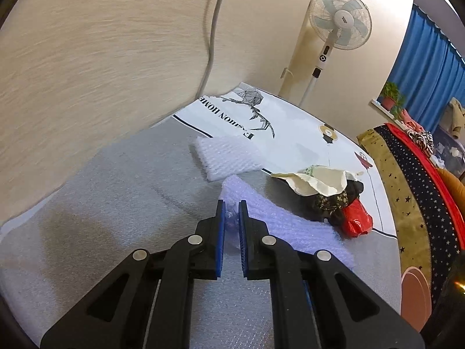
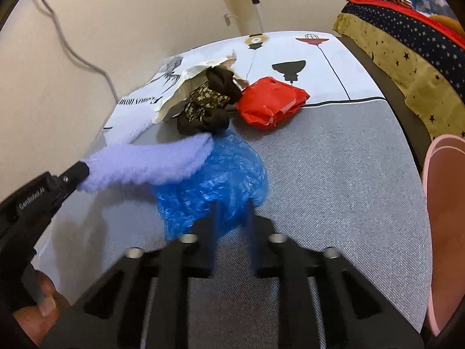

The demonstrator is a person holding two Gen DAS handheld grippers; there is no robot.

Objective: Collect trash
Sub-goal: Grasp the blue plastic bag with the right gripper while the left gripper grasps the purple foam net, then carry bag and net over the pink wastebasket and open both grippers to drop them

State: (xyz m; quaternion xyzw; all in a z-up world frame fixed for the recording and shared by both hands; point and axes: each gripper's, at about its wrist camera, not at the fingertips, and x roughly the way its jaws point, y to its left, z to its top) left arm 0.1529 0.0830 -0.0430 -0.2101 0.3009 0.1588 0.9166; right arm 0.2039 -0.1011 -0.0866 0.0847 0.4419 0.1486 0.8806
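Note:
My left gripper [image 1: 231,203] is shut on a pale lilac foam sleeve [image 1: 279,221], which it holds above the table; the sleeve also shows in the right wrist view [image 2: 151,163], with the left gripper [image 2: 78,174] at its end. My right gripper [image 2: 232,206] is shut on a crumpled blue plastic bag [image 2: 215,180]. Behind lie a red plastic bag [image 2: 270,103], a dark patterned wrapper [image 2: 207,106] and torn cream paper [image 2: 180,93]. In the left wrist view there is also a white foam net [image 1: 229,157].
The table has a grey cloth [image 2: 334,160] and a white printed cover [image 1: 293,133]. A pink bin [image 2: 444,203] stands at the right edge. A star-patterned bed [image 2: 407,46] is beyond it. A standing fan [image 1: 337,20] and a wall cable [image 1: 213,35] are behind.

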